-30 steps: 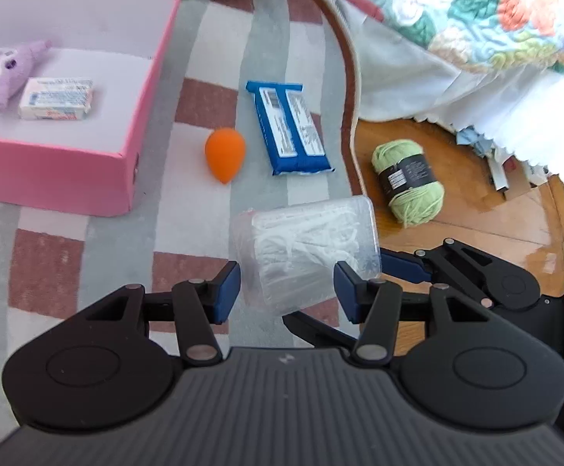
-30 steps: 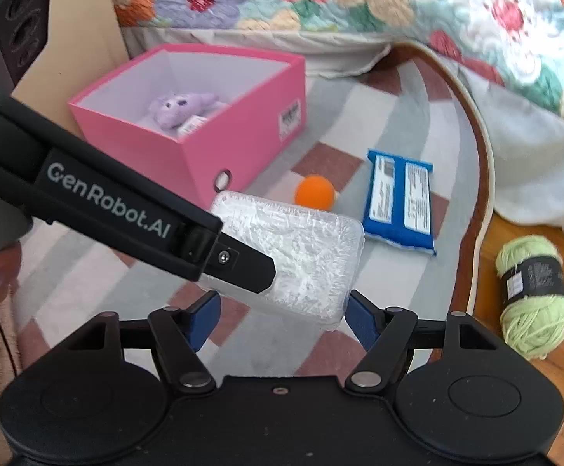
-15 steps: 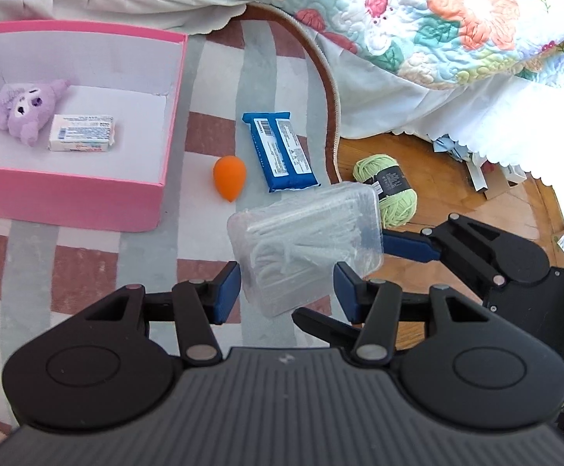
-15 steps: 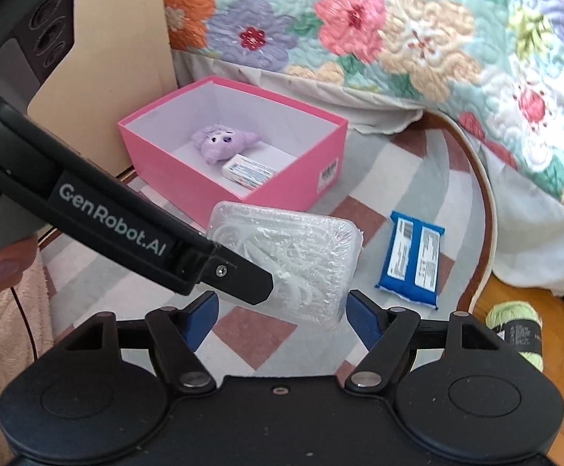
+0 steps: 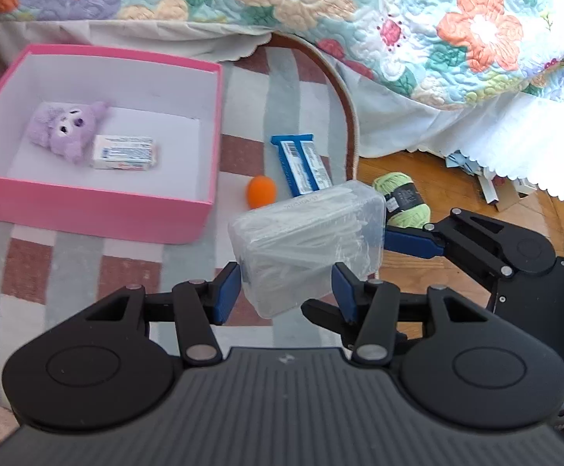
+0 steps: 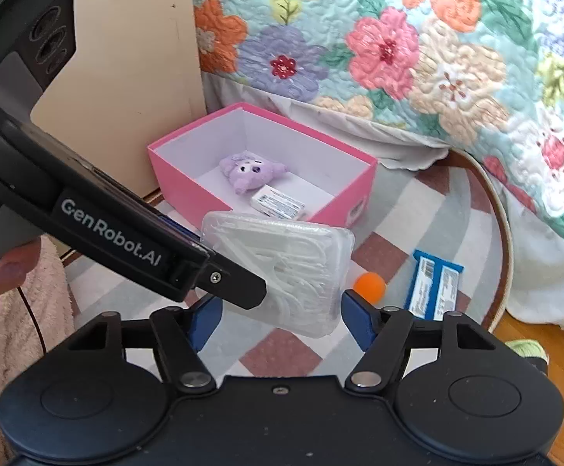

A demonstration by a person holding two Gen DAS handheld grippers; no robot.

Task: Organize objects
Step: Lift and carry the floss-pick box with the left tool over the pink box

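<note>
A clear plastic box of white picks (image 5: 307, 244) hangs in the air, held from both sides. My left gripper (image 5: 286, 291) is shut on its near end. My right gripper (image 6: 278, 316) is shut on it too (image 6: 282, 268); its blue fingertips (image 5: 414, 242) show at the box's right side in the left wrist view. The pink box (image 5: 188, 209) sits on the rug ahead and to the left, holding a purple plush toy (image 5: 66, 130) and a small white packet (image 5: 124, 152); it also shows in the right wrist view (image 6: 173, 190).
An orange egg-shaped sponge (image 5: 260, 191), a blue packet (image 5: 301, 165) and a green yarn ball (image 5: 402, 200) lie beyond the clear box. A flowered quilt (image 5: 321, 4) hangs at the back. Wooden floor (image 5: 456, 182) lies right of the striped rug (image 5: 80, 268). A beige board (image 6: 126, 77) stands left.
Both grippers have lifted the clear box higher off the rug and carried it a little towards the pink box. The floor objects look farther away and smaller.
</note>
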